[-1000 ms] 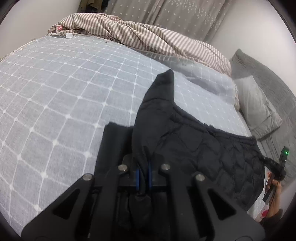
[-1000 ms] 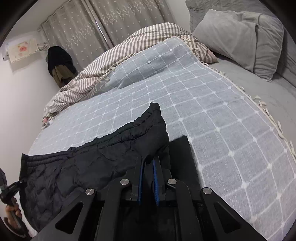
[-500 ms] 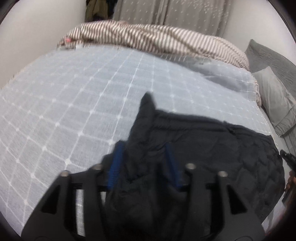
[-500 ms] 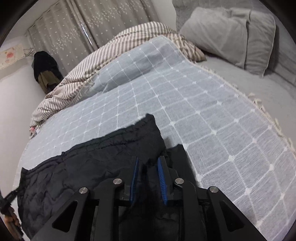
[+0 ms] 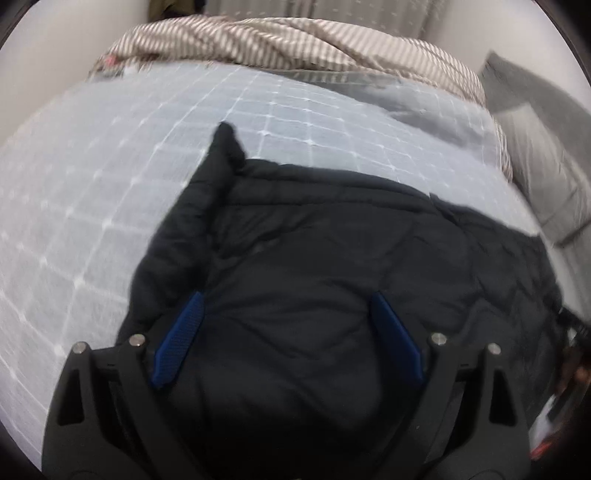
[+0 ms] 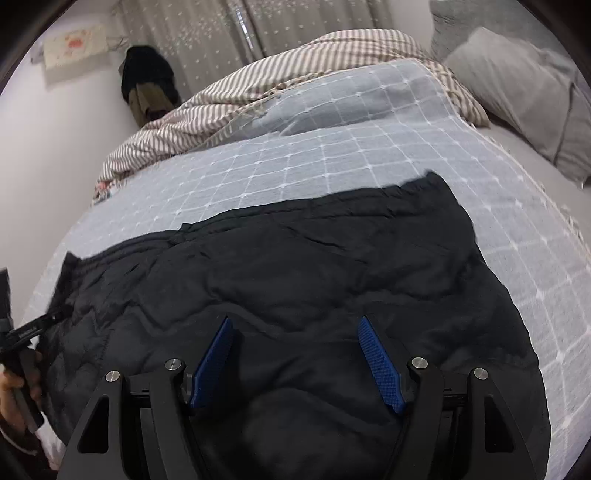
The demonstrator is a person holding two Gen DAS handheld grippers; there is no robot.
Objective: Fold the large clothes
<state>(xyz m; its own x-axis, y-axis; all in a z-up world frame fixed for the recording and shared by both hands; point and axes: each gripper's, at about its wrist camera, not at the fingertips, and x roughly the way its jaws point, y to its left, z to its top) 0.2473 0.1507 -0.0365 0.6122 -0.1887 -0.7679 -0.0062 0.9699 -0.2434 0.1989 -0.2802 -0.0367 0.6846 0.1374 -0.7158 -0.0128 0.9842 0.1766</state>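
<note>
A black quilted jacket (image 5: 332, 258) lies spread on the bed's blue-grey checked blanket (image 5: 110, 166). One corner of it sticks up at the far left. My left gripper (image 5: 286, 306) hovers just over the jacket's near left part. Its jaws are opening, and the blue pads (image 5: 181, 339) stand wide apart, pressing on nothing. In the right wrist view the same jacket (image 6: 295, 266) fills the near half of the blanket (image 6: 332, 147). My right gripper (image 6: 295, 328) is above its near edge, jaws opening too, blue pads (image 6: 380, 365) clear of the cloth.
A striped duvet (image 6: 258, 92) is bunched along the far side of the bed. Grey pillows (image 6: 517, 92) lie at the right. Curtains (image 6: 221, 29) hang behind, with dark clothes (image 6: 147, 81) beside them. A hand holding the other gripper (image 6: 18, 354) shows at the left edge.
Both grippers went from shut on jacket folds to wide open and let the cloth go. The jacket has dropped and now lies flatter and wider across the blanket. Both views moved closer to it.
</note>
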